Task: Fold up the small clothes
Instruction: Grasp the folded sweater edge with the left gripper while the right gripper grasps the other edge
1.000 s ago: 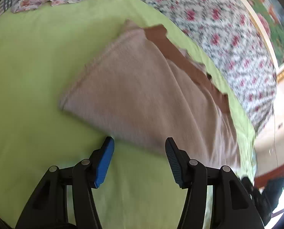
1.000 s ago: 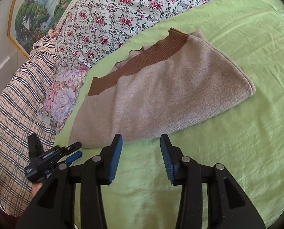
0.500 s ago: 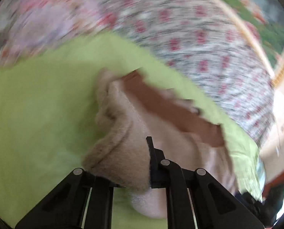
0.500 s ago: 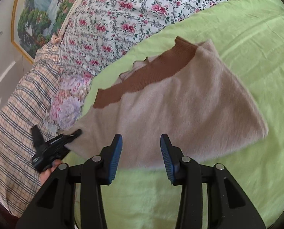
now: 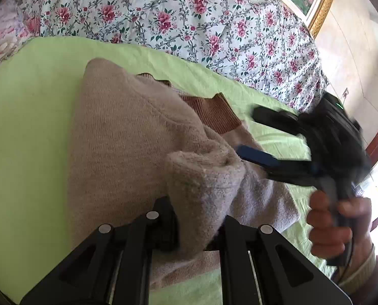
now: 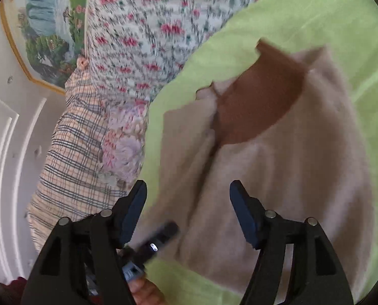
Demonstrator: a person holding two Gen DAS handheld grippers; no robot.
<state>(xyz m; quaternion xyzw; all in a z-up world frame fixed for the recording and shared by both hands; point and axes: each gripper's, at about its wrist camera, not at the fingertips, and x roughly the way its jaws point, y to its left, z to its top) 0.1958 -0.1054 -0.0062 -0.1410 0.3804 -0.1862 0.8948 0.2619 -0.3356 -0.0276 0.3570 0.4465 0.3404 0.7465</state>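
Left jaws clamped on beige sweater (image 5: 128, 137) corner (bunched), right jaws opening, empty, brown collar end farthest away.

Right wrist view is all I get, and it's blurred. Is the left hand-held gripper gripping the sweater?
Observer: Yes. In the left wrist view, the left hand-held gripper is shut on a bunched fold of the beige sweater.
Operator: Is the whole garment bunched up?
Observer: No. Only that fold humps up at the fingers. The rest lies spread on the green sheet.
Operator: How does my right one look from there?
Observer: The right hand-held gripper is at the sweater's edge below the brown band. Its jaws are opening, with no cloth pinched between them.
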